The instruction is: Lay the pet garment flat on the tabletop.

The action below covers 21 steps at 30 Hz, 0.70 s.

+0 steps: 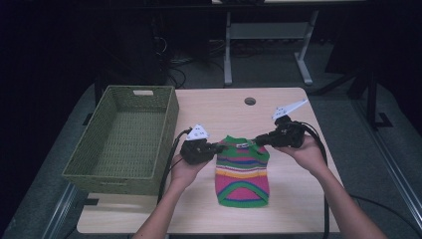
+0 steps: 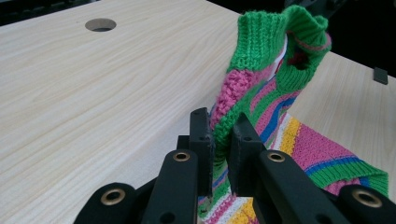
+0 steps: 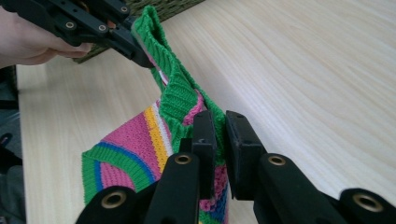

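Light wooden table (image 1: 298, 199), dark room behind. Striped knit sweater (image 1: 242, 172) lies just right of the green wicker basket (image 1: 124, 139), hem flat on the table, collar end lifted. Left gripper (image 1: 217, 148) clamps one shoulder, right gripper (image 1: 260, 140) clamps the other. Both pinch the knit firmly, likely to spread it for folding or lifting toward the basket.

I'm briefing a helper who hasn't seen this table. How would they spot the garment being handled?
Start at the light wooden table with the green woven basket on its left. Right of the basket, the knitted sweater hangs between the left gripper and right gripper. It alone has pink, green, yellow and blue stripes.
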Each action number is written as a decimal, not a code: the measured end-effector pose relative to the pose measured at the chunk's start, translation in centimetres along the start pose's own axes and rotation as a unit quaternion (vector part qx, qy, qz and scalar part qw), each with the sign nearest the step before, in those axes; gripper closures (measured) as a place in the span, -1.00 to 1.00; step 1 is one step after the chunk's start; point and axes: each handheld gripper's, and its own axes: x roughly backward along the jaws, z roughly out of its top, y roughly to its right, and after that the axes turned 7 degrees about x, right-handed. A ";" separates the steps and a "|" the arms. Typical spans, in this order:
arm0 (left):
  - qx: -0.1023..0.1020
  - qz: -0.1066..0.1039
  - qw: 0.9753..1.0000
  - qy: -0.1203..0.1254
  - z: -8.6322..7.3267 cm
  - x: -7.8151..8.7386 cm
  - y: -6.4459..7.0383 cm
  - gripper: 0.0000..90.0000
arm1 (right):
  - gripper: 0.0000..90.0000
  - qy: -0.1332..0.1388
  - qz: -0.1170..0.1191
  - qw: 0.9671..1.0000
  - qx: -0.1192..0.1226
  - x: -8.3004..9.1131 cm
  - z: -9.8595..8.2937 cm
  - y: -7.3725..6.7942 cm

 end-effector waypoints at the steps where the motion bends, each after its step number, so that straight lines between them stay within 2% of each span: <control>1: 0.000 0.002 1.000 -0.002 0.0 -0.1 -0.1 0.82 | 0.83 0.001 -0.002 1.000 0.003 0.0 0.0 0.1; 3: -0.002 0.003 1.000 -0.002 0.0 -0.3 -0.3 0.82 | 0.83 -0.001 -0.004 1.000 0.001 0.0 0.2 0.3; 6: 0.008 0.003 1.000 0.000 -0.1 -0.5 -0.6 0.82 | 0.83 -0.003 -0.008 1.000 0.002 -0.2 0.3 0.6; 12: 0.006 0.010 1.000 -0.004 -0.1 -0.8 -0.8 0.82 | 0.84 -0.005 -0.017 1.000 -0.008 -0.5 0.3 1.4; 16: 0.021 0.012 1.000 -0.002 -0.1 -1.3 -1.2 0.82 | 0.84 0.000 -0.021 1.000 -0.011 -0.7 0.3 1.8; 21: 0.027 0.017 0.999 -0.005 0.0 -1.8 -1.4 0.81 | 0.84 0.003 -0.032 0.999 -0.020 -1.0 0.2 2.3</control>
